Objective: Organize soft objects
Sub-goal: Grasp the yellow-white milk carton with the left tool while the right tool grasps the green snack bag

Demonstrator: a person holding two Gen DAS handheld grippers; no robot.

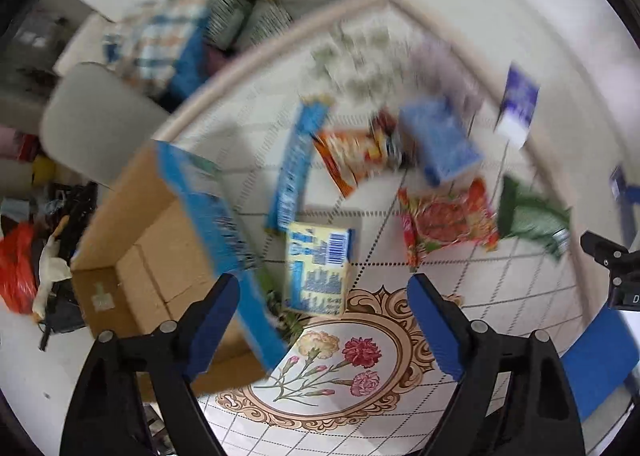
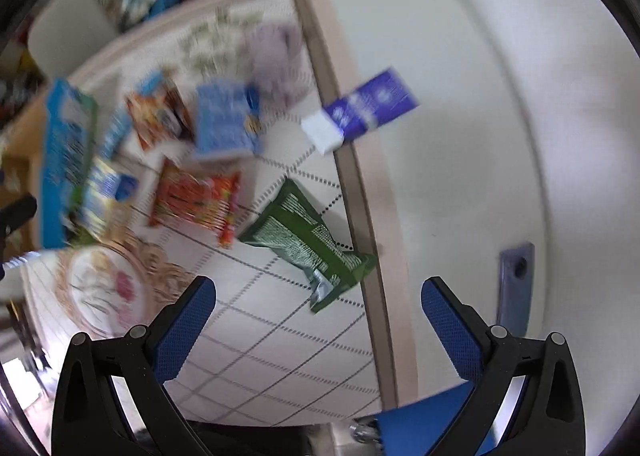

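No brand name can be read on any packet, since both views are blurred; only a barcode shows on the yellow-and-blue packet (image 1: 318, 270), and white print that cannot be made out covers the green packet (image 2: 310, 242).

In the left wrist view the yellow-and-blue packet is seen at the centre, just above the left gripper (image 1: 322, 314), whose jaws are spread wide with nothing between them. A red packet (image 1: 446, 218) and an orange packet (image 1: 352, 158) are scattered further up, with a blue box (image 1: 438, 140) beside them. A cardboard box (image 1: 160, 256) stands open at lower left, its blue flap (image 1: 224, 244) reaching past the left finger.

In the right wrist view the green packet is found at the centre, above the right gripper (image 2: 318, 302), which is likewise wide open and empty. The packet lies close to the desk (image 2: 280, 356) edge, a pale band running down the frame; bare gridded cloth is left below it. A purple-and-white box (image 2: 362, 110) overhangs that edge at upper right.
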